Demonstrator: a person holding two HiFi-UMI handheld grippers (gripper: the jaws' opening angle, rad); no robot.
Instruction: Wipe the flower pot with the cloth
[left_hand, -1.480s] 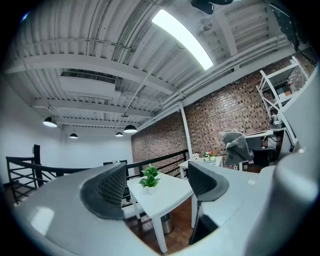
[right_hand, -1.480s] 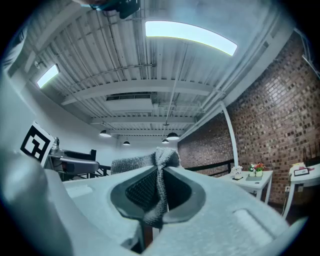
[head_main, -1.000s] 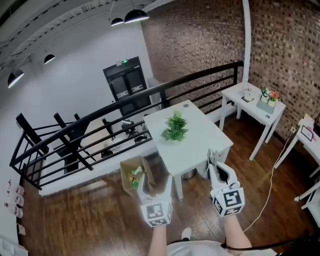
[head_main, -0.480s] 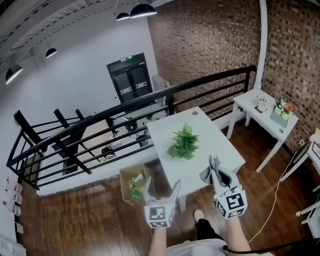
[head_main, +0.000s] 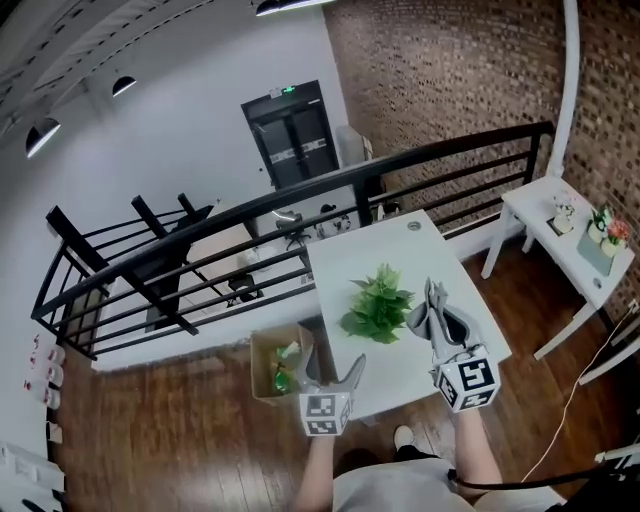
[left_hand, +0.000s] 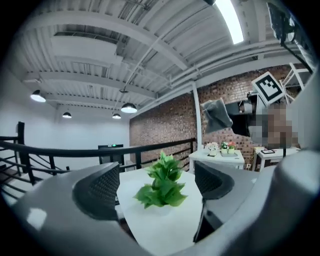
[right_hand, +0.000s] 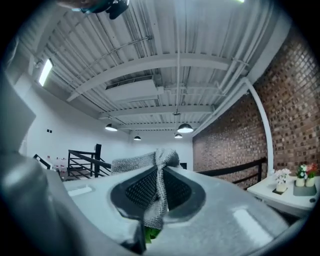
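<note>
A green leafy plant (head_main: 378, 300) stands on a white table (head_main: 420, 250); its pot is hidden under the leaves. My left gripper (head_main: 333, 362) is at the table's near edge, short of the plant. Its jaws have just been opening and stand open with nothing between them. In the left gripper view the plant (left_hand: 161, 185) sits ahead between the pads (left_hand: 97, 192). My right gripper (head_main: 437, 305) hovers over the table just right of the plant, shut on a grey cloth (head_main: 424, 318). In the right gripper view the cloth (right_hand: 159, 195) hangs pinched between the pads.
An open cardboard box (head_main: 278, 365) with bottles sits on the wooden floor left of the table. A black railing (head_main: 250, 215) runs behind the table. A second white table (head_main: 565, 225) with small flowers stands at the right, against a brick wall.
Both grippers have moved forward to the table and plant, which now look nearer. The left jaws went from shut to open. The right gripper still holds the cloth.
</note>
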